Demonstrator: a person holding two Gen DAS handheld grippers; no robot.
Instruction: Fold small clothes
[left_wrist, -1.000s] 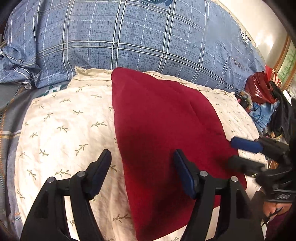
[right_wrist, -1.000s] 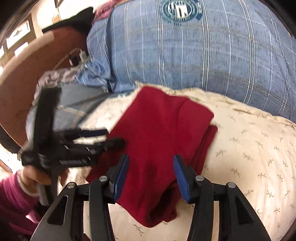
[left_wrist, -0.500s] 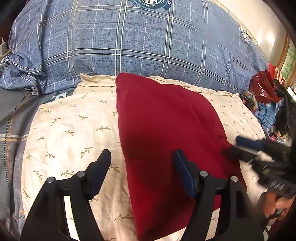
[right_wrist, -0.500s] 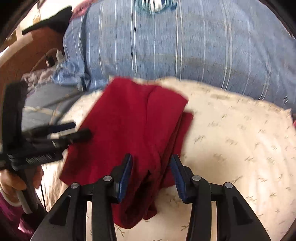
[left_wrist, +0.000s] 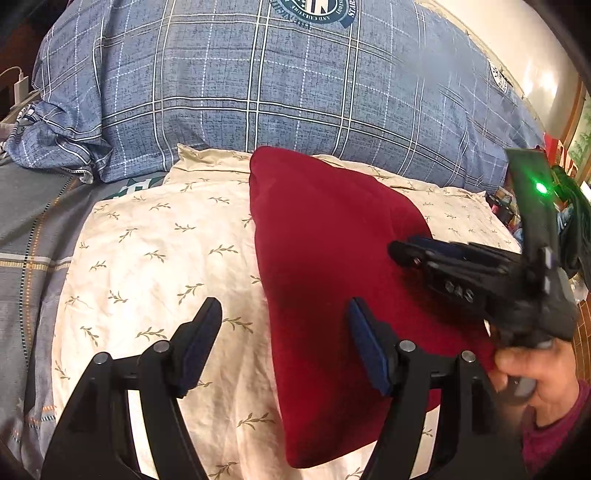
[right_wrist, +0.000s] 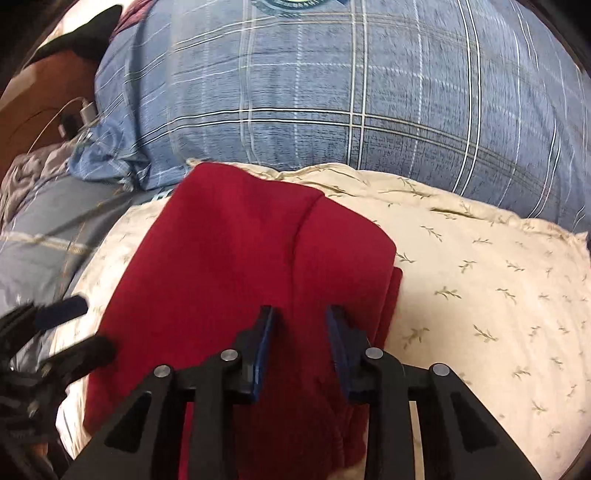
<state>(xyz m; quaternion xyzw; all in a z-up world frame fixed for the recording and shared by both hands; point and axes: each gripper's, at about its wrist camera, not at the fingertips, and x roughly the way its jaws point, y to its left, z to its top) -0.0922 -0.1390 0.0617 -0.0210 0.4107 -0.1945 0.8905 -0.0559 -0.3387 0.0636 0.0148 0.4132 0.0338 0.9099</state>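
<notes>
Two red garment (right_wrist: 236, 266) edges overhang nothing.

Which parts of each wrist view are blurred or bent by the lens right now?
Left wrist view: sharp on the red garment; the right gripper smears slightly, and the plaid pillow bows with fisheye. Right wrist view: soft motion blur overall, worst on that pillow and the left gripper; its own fingers stay crisp.
</notes>
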